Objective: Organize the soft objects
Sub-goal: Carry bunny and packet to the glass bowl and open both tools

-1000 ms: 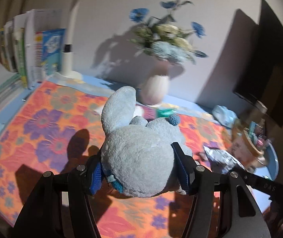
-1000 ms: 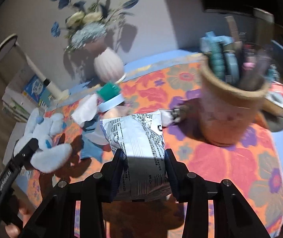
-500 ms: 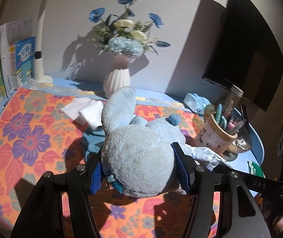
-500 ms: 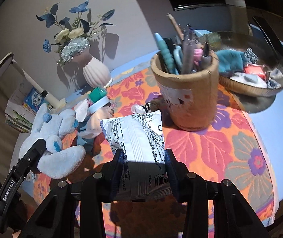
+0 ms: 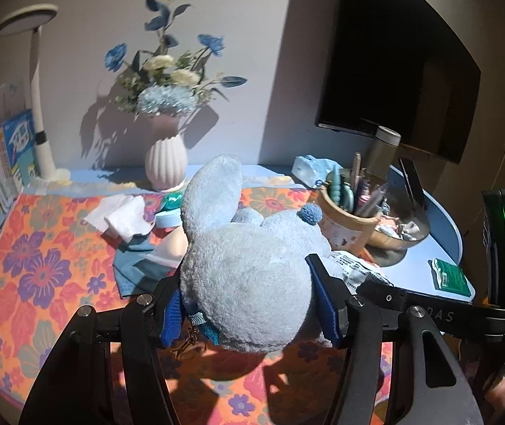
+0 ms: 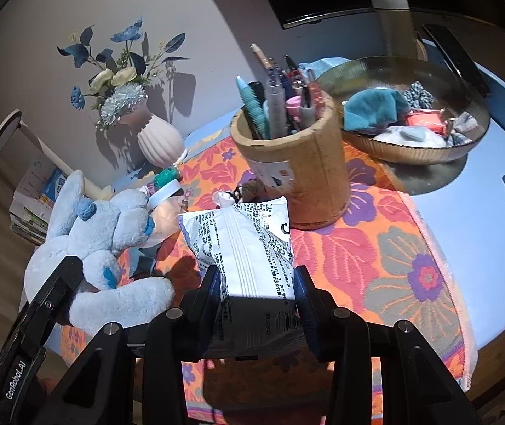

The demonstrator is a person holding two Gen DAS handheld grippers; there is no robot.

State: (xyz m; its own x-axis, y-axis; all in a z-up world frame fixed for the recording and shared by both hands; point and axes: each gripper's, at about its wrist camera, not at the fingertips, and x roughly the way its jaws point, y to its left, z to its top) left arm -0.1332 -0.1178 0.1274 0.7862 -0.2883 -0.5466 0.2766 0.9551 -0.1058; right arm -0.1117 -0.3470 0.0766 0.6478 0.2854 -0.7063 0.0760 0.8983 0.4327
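Swinging right, your left gripper [image 5: 248, 304] still pinches the plush rabbit [image 5: 248, 279]; your right gripper [image 6: 257, 294] still clamps the packet [image 6: 248, 241], nearer the bowl [image 6: 418, 156].

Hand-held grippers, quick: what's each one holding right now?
Left hand-held gripper: closed on the blue plush bunny.
Right hand-held gripper: closed on the white snack packet.

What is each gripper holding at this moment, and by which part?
The left gripper clamps the light blue plush bunny across its rounded body. The right gripper pinches the white printed packet by its near end.
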